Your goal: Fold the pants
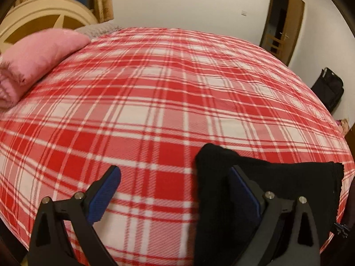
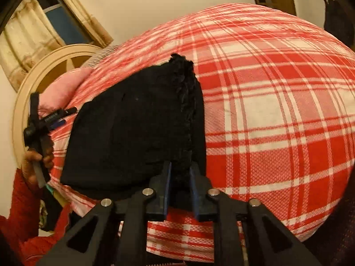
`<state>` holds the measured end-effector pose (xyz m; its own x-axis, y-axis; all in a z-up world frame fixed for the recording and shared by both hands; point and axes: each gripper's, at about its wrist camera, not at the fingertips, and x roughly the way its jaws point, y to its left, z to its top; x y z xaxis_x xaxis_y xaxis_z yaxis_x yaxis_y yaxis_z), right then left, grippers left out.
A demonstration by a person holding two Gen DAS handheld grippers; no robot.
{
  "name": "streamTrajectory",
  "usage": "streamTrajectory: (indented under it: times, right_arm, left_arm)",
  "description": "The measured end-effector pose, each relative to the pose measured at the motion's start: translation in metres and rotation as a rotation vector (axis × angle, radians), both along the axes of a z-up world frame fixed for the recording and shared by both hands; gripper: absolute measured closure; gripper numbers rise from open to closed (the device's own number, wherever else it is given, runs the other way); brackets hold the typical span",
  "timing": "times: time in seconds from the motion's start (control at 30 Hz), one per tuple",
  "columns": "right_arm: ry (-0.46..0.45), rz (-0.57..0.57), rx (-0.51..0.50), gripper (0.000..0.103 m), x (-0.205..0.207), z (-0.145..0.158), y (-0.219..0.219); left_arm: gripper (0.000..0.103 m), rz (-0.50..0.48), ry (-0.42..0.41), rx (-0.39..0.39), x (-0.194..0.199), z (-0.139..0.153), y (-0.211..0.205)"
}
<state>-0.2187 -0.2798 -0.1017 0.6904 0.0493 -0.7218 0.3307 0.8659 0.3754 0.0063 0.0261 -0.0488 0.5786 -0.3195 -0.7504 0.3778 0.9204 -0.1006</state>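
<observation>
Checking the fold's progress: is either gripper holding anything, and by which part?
Right gripper grips the black pants at the near end of their ruffled edge; left gripper is open, holding nothing.

L tool (image 1: 175, 177) jaws wide; R tool (image 2: 180, 173) jaws narrow.

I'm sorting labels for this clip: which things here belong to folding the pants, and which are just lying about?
Part of the job:
black pants
right gripper, jaws around the pants' edge
left gripper, wide open
plaid bedspread, the work surface

Just lying about:
pink pillow
black bag
curtains
</observation>
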Motion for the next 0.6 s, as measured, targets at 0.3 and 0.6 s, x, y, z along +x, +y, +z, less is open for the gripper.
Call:
streamTrajectory:
  times: [0.3, 0.6]
  right_arm:
    - [-0.120, -0.022, -0.048, 0.021, 0.021, 0.020, -0.019]
    - [-0.078, 0.035, -0.129, 0.032, 0.039, -0.014, 0.017]
  left_arm:
    - [0.003, -0.059, 0.141, -0.219, -0.023, -0.013, 0.016]
    - [0.000, -0.143, 0.102, -0.086, -0.050, -0.035, -0.015]
